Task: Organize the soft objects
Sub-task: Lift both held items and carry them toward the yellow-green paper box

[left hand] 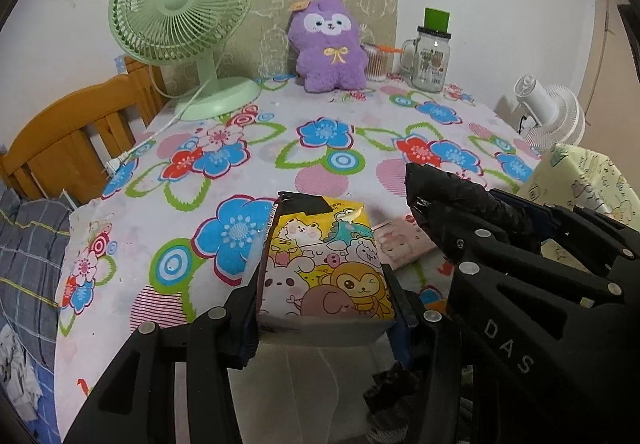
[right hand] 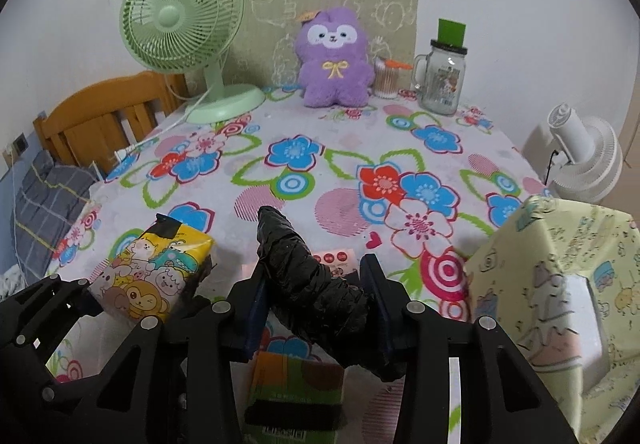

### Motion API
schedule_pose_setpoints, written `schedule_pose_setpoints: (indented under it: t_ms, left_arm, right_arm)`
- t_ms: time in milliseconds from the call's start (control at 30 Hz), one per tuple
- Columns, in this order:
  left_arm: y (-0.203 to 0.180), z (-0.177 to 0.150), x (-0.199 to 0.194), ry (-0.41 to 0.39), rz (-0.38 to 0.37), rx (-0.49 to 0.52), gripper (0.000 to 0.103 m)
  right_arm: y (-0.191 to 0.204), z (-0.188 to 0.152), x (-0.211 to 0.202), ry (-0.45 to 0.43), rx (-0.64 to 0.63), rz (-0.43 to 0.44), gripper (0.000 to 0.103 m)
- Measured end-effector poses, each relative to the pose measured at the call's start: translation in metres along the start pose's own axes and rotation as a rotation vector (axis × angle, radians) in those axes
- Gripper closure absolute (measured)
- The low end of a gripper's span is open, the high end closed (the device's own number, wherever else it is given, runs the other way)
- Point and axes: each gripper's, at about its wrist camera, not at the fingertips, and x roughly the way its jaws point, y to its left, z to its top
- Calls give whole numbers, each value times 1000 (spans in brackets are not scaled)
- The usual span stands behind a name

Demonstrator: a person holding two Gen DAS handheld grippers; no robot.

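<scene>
Floral tablecloth (left hand: 280, 148); left gripper (left hand: 324, 308) clamps tissue pack (left hand: 328, 264), right gripper (right hand: 316, 296) black roll (right hand: 308, 276).

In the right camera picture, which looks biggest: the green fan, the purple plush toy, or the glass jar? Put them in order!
1. Green fan, clearly the largest.
2. Purple plush toy.
3. Glass jar, smallest.
All three stand along the back of the table, about equally far away, so the order seems trustworthy.

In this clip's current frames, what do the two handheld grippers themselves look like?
Both are matte black plastic with triangular cut-outs and round silver rivets. The left gripper and right gripper have dark blue pads lining the inner fingers. White letters "DAS" mark the right gripper's side in the left wrist view. No cables, hands or sleeves show.
</scene>
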Motion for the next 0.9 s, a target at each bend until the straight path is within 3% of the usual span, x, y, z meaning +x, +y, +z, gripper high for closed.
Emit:
schedule_pose_setpoints:
  t_ms: [900]
  left_arm:
    - [-41,-16,-95,-157,8,47,50]
  right_arm:
    - [-25,-24,-109,-145,58,-20,56]
